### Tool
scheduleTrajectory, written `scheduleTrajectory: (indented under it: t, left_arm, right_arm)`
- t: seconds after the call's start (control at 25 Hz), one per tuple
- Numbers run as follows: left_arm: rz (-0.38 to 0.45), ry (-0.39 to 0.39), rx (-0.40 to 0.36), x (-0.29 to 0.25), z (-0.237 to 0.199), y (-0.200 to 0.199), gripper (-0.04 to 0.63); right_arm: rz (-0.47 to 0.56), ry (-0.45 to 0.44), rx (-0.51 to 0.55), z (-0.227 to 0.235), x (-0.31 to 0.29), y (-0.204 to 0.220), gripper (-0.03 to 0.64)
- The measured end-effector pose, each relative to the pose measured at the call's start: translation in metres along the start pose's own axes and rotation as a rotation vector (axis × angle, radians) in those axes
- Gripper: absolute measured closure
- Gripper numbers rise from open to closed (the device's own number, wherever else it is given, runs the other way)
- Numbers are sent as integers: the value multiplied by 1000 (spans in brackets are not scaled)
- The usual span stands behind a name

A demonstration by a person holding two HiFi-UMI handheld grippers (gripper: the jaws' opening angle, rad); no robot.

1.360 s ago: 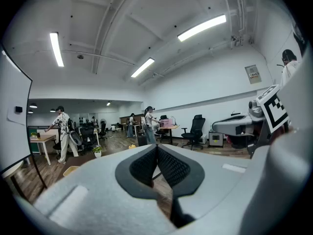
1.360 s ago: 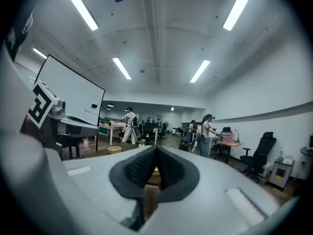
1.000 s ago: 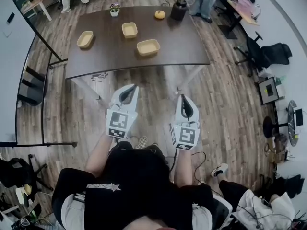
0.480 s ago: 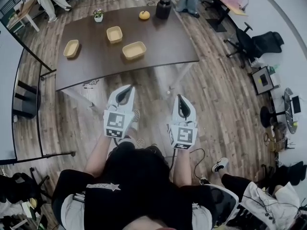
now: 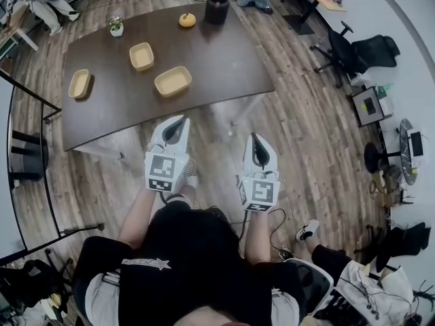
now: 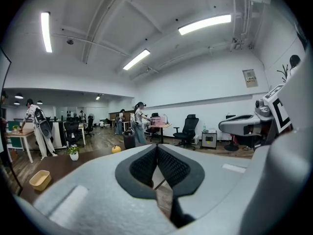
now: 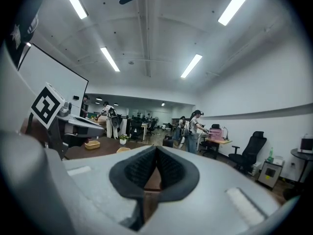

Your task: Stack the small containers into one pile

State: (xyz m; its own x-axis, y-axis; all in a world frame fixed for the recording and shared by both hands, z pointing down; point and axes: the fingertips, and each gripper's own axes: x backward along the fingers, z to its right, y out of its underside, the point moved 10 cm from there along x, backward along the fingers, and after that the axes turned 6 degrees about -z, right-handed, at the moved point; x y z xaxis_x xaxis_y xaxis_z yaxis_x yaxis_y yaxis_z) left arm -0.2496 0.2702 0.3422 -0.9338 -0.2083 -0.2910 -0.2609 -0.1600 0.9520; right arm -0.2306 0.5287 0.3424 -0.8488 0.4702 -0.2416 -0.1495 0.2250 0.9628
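Observation:
Three small yellow containers sit apart on the dark brown table [image 5: 224,66]: one at the left edge [image 5: 79,83], one further back [image 5: 141,56], and a larger one nearer me [image 5: 172,81]. Both grippers are held over the wooden floor, short of the table's front edge and pointing at it. My left gripper [image 5: 178,119] is shut with nothing between its pads [image 6: 157,146]. My right gripper [image 5: 253,135] is also shut and empty [image 7: 156,148]. The left gripper view shows one container [image 6: 40,179] at the far left. A container [image 7: 92,144] appears on the table in the right gripper view.
At the table's far edge stand a small potted plant [image 5: 116,26], an orange pumpkin-like thing [image 5: 187,20] and a black jug [image 5: 217,7]. Black office chairs [image 5: 357,49] stand to the right, a black frame [image 5: 27,155] to the left. People stand beyond the table.
The table and its containers have shifted left and lower in the head view, nearer the grippers. Both grippers stay shut and side by side.

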Motion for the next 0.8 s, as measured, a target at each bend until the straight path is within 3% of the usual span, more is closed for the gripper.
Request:
scheduleTrajectory:
  t: [0.44,0.8]
  left_arm:
    - [-65,-17,65,-92,-63,2,584]
    - [-84,-155,134,-121,-131,13,584]
  right_arm:
    - [-45,-70,-2,14,-130,-20,612]
    - [-28,-213,73,-2,-234,-43,612]
